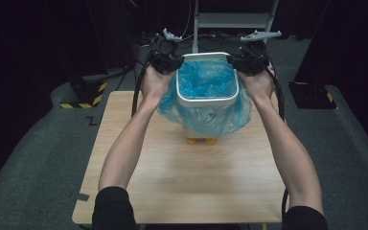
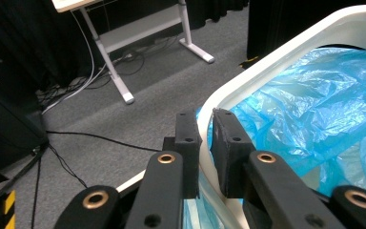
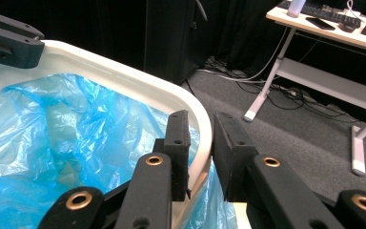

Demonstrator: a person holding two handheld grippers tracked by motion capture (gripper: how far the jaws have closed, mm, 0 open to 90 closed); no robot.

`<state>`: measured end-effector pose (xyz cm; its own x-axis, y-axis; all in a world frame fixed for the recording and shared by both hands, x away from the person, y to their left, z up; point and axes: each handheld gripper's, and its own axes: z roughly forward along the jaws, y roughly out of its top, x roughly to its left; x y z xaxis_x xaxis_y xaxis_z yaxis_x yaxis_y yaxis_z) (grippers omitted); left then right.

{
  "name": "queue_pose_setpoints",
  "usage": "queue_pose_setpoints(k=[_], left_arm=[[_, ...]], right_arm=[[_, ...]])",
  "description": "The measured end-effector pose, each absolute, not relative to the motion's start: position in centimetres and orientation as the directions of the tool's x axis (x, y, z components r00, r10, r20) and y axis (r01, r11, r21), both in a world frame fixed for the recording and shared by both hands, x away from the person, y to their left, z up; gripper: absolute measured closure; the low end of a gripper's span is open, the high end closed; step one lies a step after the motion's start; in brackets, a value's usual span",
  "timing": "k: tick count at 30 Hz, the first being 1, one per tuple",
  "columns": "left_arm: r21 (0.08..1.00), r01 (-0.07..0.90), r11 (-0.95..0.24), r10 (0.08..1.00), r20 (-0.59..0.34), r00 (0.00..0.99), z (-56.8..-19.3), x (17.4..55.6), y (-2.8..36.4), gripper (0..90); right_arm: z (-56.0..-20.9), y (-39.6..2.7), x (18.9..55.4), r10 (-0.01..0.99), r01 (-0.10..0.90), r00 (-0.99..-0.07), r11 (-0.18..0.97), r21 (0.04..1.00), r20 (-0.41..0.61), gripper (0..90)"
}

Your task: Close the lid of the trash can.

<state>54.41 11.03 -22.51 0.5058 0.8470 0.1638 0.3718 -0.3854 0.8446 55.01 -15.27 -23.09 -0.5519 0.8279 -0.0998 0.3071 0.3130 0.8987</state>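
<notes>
The white plastic bin (image 1: 206,98) stands on the far half of the light wooden tabletop (image 1: 182,177), about midway between its left and right edges, with the small orange things (image 1: 201,141) under its near side. The thin blue plastic bag (image 1: 206,79) lies inside the bin and hangs out over its left, right and near rim. The left gripper (image 1: 165,60) sits at the bin's far left corner and the right gripper (image 1: 251,60) at its far right corner, each with one jaw inside the rim and one outside it, and the white-framed desk (image 1: 235,21) stands on the floor behind the table.
</notes>
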Motion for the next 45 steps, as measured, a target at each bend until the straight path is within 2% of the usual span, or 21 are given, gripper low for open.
queue_pose_setpoints(k=[8,11,16,18,22,28,45], left_arm=[[0.848,0.377,-0.373,0.847,0.145,0.511,-22.5,54.9,11.1,81.0],[0.847,0.398,-0.352,0.847,0.108,0.52,-22.5,55.2,11.3,79.5],[0.834,0.405,-0.374,0.846,0.128,0.518,-23.3,55.5,10.8,73.8],[0.84,0.403,-0.362,0.851,0.122,0.511,-23.5,55.6,10.8,75.2],[0.825,0.401,-0.397,0.853,0.17,0.494,-23.3,55.5,10.3,77.6],[0.817,0.421,-0.394,0.861,0.169,0.479,-23.0,55.4,10.0,78.6],[0.799,0.464,-0.381,0.864,0.129,0.487,-22.4,56.7,10.0,79.1]], right_arm=[[-23.2,-15.2,55.4,0.831,0.318,-0.545,0.332,0.888,-0.115,77.1],[-23.2,-15.2,55.6,0.834,0.325,-0.542,0.325,0.888,-0.107,77.3],[-23.3,-15.0,55.7,0.831,0.327,-0.544,0.337,0.883,-0.116,76.2],[-23.4,-15.0,55.8,0.831,0.324,-0.544,0.338,0.884,-0.118,76.0],[-23.4,-14.7,55.8,0.831,0.322,-0.542,0.347,0.881,-0.129,76.3],[-23.2,-14.2,55.6,0.834,0.314,-0.517,0.395,0.864,-0.193,78.8],[-22.5,-14.2,56.4,0.837,0.366,-0.521,0.398,0.841,-0.169,79.3]])
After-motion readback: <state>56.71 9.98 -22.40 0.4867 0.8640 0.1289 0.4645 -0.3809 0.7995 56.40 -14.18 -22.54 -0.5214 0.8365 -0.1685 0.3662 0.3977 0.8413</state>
